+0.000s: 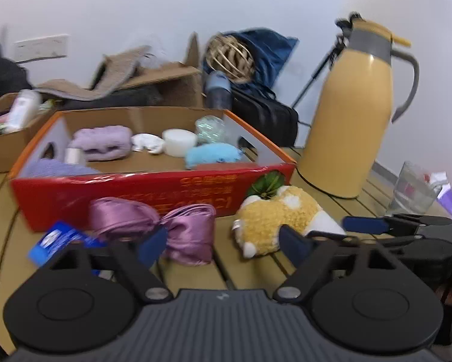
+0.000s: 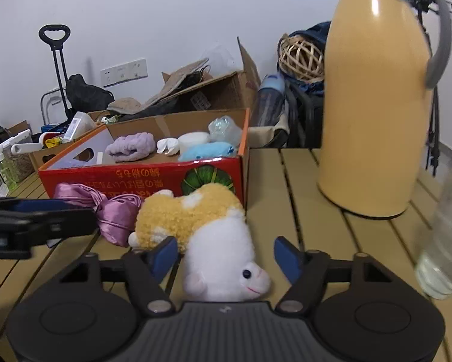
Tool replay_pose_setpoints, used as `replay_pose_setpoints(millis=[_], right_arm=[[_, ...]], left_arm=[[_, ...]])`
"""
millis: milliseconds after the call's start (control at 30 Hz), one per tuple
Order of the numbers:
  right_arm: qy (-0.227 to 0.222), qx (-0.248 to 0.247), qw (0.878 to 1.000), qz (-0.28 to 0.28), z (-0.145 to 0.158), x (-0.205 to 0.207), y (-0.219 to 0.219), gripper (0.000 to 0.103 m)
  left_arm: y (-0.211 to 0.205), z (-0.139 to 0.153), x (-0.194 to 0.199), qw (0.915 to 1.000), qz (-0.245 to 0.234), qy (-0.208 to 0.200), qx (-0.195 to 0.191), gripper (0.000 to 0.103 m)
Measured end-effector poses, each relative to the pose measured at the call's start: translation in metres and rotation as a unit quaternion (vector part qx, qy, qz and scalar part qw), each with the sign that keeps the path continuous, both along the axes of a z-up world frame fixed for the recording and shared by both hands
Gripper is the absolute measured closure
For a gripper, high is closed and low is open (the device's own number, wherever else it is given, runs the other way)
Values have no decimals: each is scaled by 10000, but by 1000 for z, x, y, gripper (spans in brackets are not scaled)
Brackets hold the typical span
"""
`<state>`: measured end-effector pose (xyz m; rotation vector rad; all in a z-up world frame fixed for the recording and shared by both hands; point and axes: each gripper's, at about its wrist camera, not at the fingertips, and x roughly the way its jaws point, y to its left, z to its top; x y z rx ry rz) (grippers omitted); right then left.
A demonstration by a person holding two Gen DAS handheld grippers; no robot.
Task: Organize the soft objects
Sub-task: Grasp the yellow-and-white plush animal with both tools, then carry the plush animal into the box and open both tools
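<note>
A yellow and white plush animal (image 2: 208,229) lies on the slatted table in front of a red cardboard box (image 2: 141,178). My right gripper (image 2: 226,255) is open, its fingers on either side of the plush's white part. My left gripper (image 1: 223,242) is open and empty, just before the plush (image 1: 274,217) and a pink satin bow (image 1: 177,226). The box (image 1: 153,187) holds a lilac cloth (image 1: 105,141), a light blue soft toy (image 1: 211,155), a white roll and other small items. The right gripper's fingers (image 1: 367,224) also show in the left wrist view.
A tall yellow thermos (image 2: 374,99) stands right of the box. A clear glass (image 2: 446,232) is at the table's right edge. A blue packet (image 1: 57,239) lies left of the bow. More cardboard boxes, bags and a wicker ball (image 2: 301,57) sit behind.
</note>
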<state>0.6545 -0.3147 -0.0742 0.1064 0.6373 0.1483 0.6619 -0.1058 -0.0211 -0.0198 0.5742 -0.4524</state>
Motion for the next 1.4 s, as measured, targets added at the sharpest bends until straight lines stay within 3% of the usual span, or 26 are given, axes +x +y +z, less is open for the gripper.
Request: replay_pose_setpoints(millis=[133,233,433,600,767,1000,1200,1400], right_arm=[[102,118,9999,40,-12,4,-2,48],[77,334,9994,42,-14,1,-8,48],[-53,175,9997,131,-16,-4,-5,47],[-43,248,9996,115,-14,-8,-8,53],[-112,287,9994,139,1,-19,-7,57],[-746,337,9964,201,48,-37,13,58],[-814,651,9938,381,72,22,46,58],[-264,1050,9938,241,62,121,82,59]], left_arm=[[-17,-2,16,9990,-425,-22,-101,52],[-31,-7,24,9963,-839,106,-132,54],[-38,-25,38,9958,-803,413,-153,51],[-33,-29,36,9952,-851,345,-349,53],[-26,-16,22,9947,-847,202,-541,54],[3,34,6,9937,-731,-221,-825,54],[41,76,61,9965,-489,-182,-648,54],[75,63,151,9975,-208,296,-603,54]])
